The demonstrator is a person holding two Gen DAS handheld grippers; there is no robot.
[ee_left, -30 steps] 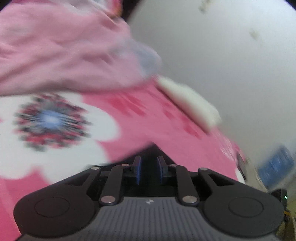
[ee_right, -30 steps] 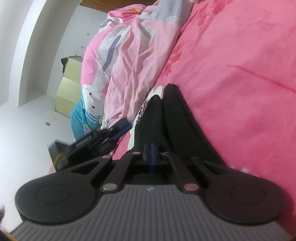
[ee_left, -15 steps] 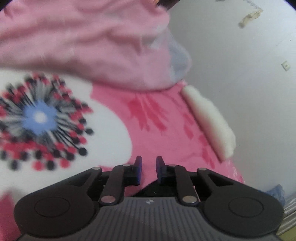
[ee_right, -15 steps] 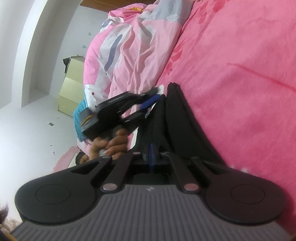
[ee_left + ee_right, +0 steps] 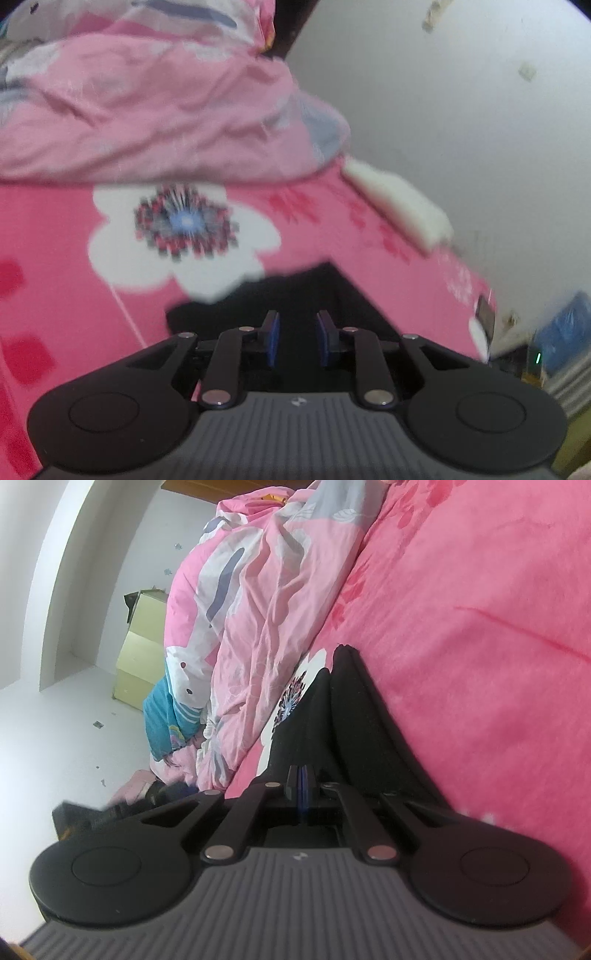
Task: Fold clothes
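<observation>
Right hand-held gripper (image 5: 302,783) clamps black garment (image 5: 354,716); left hand-held gripper (image 5: 295,334) parted.

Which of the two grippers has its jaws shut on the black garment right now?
The right gripper: its jaws are shut on the black garment, blue pads pressed together. The left gripper hovers over the cloth with jaws apart, gripping nothing.

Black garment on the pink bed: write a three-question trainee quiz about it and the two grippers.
1. True or false: the left gripper has its fingers apart.
2. What lies under the black garment? A. pink blanket B. wooden table C. tiled floor
3. Fill in: the right gripper is ____ on the garment's edge.

Key: 1 true; 2 A, the pink blanket; 3 shut.
</observation>
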